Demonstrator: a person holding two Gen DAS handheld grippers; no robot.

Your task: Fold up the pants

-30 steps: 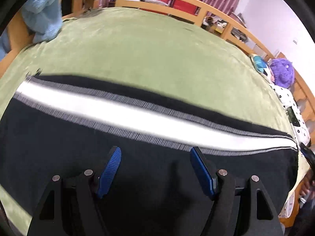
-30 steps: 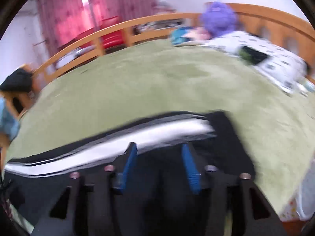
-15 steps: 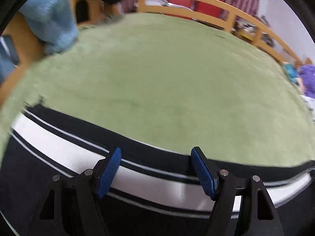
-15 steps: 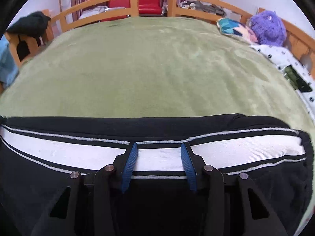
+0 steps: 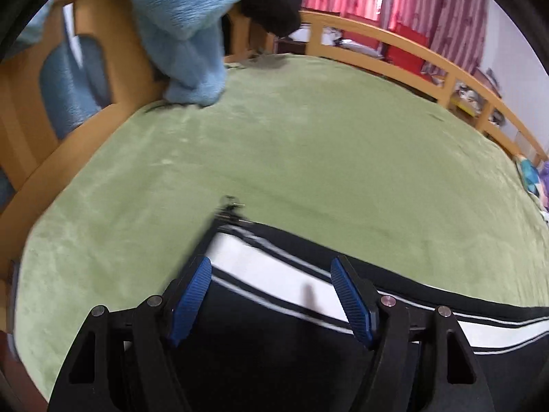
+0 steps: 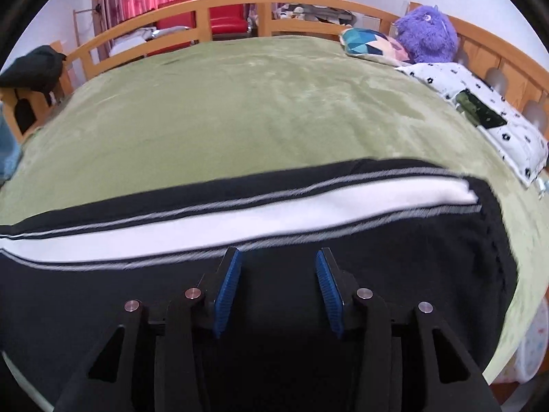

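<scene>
Black pants (image 5: 394, 274) with a broad white side stripe (image 5: 247, 257) lie flat along the near side of a green blanket (image 5: 308, 137). My left gripper (image 5: 271, 264) hovers over the pants' left end, where the stripe stops. Its jaws are closing a little, and no cloth is pinched between its blue pads (image 5: 192, 292). In the right wrist view the pants (image 6: 137, 295) reach their right end (image 6: 487, 240). My right gripper (image 6: 278, 254) stands open just above the black cloth, below the stripe (image 6: 274, 216), with nothing held.
A light blue towel (image 5: 185, 27) and a black garment (image 5: 271, 3) hang over the wooden bed rail (image 5: 394, 44) at the left. A purple plush toy (image 6: 427, 32), a colourful cushion (image 6: 370, 43) and a white patterned pillow (image 6: 480, 110) sit at the right.
My left gripper has swept left along the stripe to the pants' end. My right gripper has shifted toward the right end and sunk closer to the cloth, its jaws slightly narrower.
</scene>
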